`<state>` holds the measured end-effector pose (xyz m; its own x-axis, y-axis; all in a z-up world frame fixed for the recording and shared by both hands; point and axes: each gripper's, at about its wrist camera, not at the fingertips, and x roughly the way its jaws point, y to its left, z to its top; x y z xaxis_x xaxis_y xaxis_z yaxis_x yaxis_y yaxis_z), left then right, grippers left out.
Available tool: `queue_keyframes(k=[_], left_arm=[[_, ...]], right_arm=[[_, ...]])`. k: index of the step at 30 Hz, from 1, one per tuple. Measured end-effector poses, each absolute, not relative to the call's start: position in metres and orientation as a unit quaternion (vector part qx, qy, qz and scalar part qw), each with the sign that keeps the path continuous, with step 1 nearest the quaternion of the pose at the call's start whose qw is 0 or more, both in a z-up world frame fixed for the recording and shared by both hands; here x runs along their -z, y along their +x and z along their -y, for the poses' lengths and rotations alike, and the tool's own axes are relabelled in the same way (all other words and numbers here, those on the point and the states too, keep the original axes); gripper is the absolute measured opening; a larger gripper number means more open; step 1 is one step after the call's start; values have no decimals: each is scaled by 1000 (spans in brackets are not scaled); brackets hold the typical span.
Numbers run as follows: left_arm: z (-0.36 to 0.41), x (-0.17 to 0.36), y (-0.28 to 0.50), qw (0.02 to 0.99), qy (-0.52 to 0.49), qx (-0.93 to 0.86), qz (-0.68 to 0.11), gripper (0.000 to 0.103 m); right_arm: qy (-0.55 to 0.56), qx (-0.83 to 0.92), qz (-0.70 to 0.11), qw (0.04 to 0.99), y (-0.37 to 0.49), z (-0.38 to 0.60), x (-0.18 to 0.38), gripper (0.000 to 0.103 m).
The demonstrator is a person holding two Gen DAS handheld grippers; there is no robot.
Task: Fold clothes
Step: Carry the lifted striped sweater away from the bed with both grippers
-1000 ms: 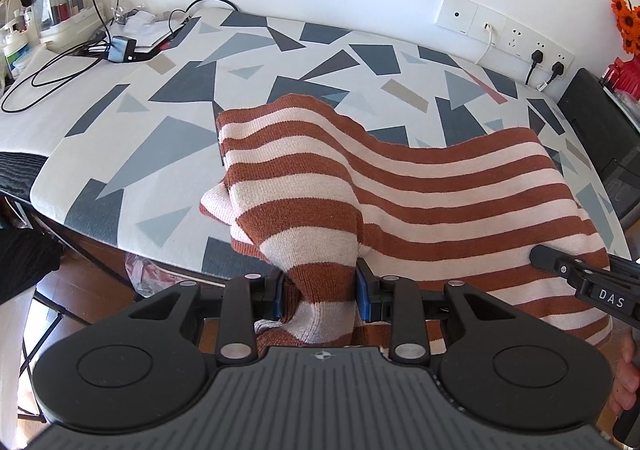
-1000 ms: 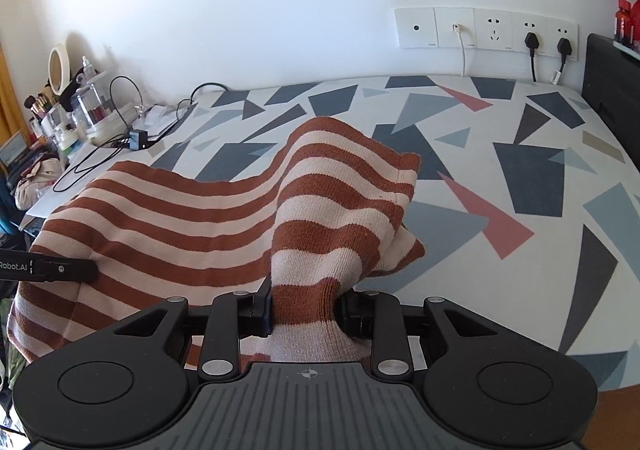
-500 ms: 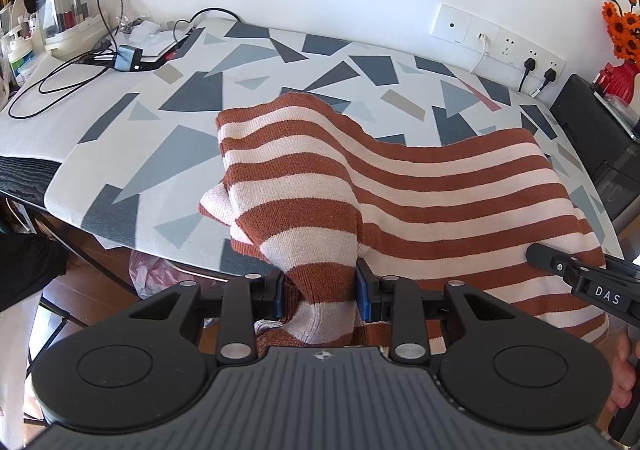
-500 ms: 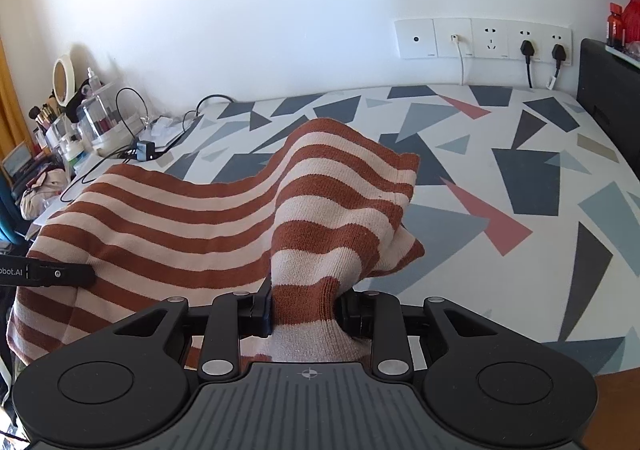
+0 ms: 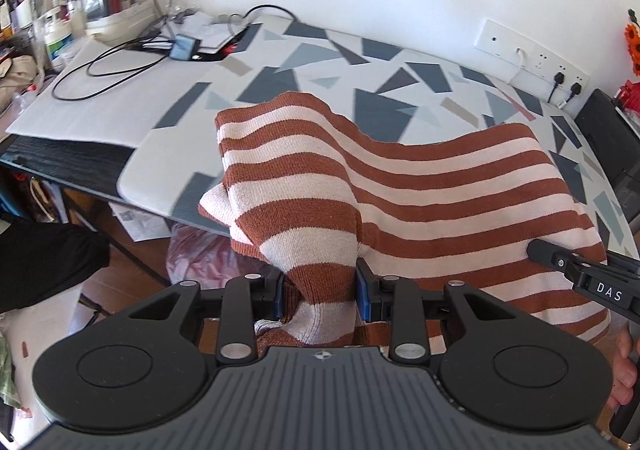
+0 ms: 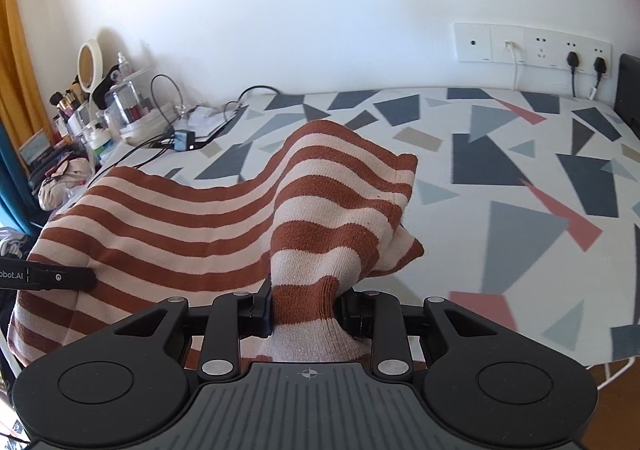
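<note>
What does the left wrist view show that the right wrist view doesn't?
Only the left wrist view: the floor under the table's near edge, a pink plastic bag there, and a hand at the right edge.
Only the right wrist view: a yellow curtain at far left.
Both: the striped sweater held up over the patterned tabletop, bunched in the left tongs and the right tongs, plus wall sockets.

Sweater [image 5: 400,186] carried sideways (perhaps lifted).
</note>
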<state>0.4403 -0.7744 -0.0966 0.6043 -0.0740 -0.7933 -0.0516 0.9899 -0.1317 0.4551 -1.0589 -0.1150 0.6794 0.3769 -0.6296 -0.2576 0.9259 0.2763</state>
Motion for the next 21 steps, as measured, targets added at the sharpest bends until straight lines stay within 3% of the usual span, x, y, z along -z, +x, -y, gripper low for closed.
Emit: queue_keyframes(k=[21], left_arm=[[655, 100, 406, 890, -68, -8, -451, 32]], right_arm=[[80, -191, -369, 906, 423, 925, 119, 25]])
